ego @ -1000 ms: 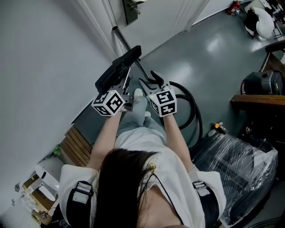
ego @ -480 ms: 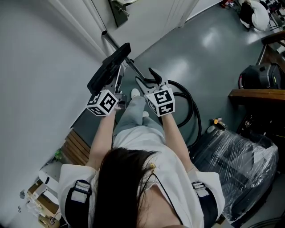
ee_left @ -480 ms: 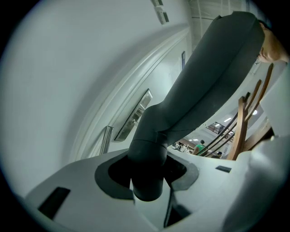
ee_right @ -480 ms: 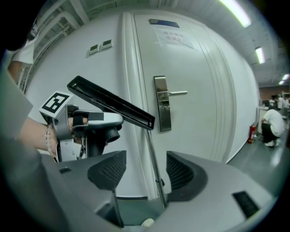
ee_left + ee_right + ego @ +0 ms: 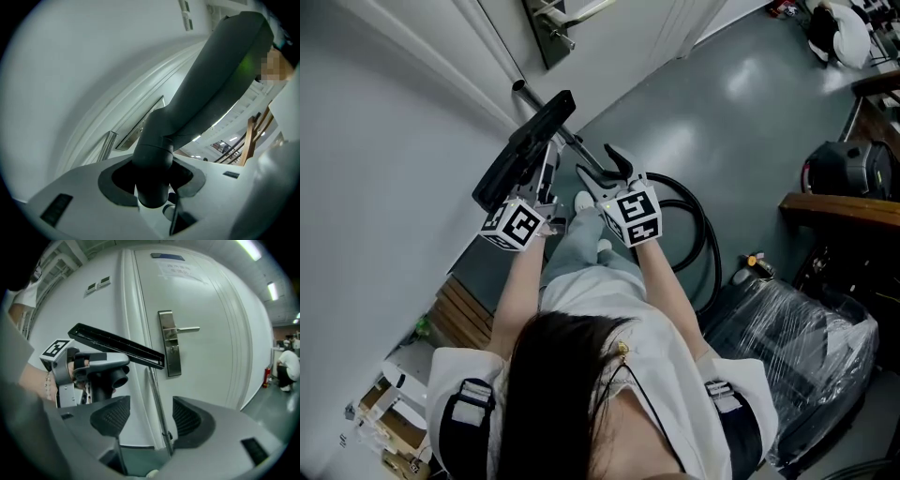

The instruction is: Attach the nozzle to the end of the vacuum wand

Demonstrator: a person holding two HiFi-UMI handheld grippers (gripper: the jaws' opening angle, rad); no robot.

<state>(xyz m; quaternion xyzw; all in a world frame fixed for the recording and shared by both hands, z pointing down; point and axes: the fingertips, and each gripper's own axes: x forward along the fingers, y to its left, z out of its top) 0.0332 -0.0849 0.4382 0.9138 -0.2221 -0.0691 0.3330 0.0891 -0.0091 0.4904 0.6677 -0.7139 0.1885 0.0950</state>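
Observation:
The black floor nozzle [image 5: 523, 150] is a long flat head on a dark round neck [image 5: 152, 168]. My left gripper [image 5: 152, 180] is shut on that neck and holds the head up by the wall. The metal wand [image 5: 157, 399] leans on the door frame, and its top end [image 5: 518, 86] lies just beyond the nozzle. My right gripper [image 5: 605, 171] is beside the nozzle, apart from it. Its jaws have just been opening and stand open, with the wand showing farther off through the gap and nothing between the pads [image 5: 111, 416]. The neck's open socket [image 5: 120, 378] faces the right gripper.
A white door with a metal handle [image 5: 174, 333] is straight ahead. A black hose [image 5: 698, 234] loops on the grey floor to the right, next to a plastic-wrapped bundle [image 5: 806, 347]. Wooden slats [image 5: 459, 314] lie low on the left. A dark vacuum body [image 5: 848, 169] sits far right.
Both grippers and the nozzle have shifted a little left, toward the wall and the wand's top end. The right jaws stand slightly wider.

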